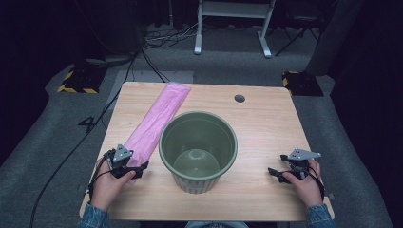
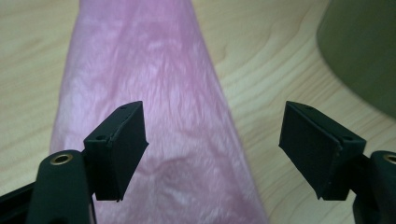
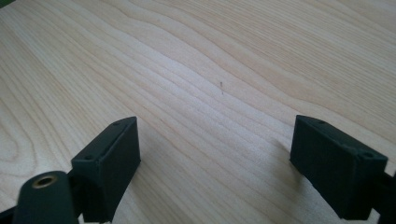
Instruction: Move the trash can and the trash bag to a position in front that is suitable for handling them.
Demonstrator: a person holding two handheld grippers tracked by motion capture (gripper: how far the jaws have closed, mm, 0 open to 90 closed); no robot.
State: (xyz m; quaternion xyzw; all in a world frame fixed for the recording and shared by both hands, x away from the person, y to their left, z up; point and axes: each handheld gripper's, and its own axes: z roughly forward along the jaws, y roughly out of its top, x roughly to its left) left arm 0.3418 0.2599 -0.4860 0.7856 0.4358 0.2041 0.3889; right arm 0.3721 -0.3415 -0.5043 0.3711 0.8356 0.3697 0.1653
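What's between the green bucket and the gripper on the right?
Bare wooden table, seen in the high view, between the green plastic bucket and the right gripper.

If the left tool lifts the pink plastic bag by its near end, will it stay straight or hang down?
The pink bag looks thin and wrinkled, so it would probably hang down limp. It lies flat, so it is likely very light. Its smooth film may slip between the open pads of the left tool.
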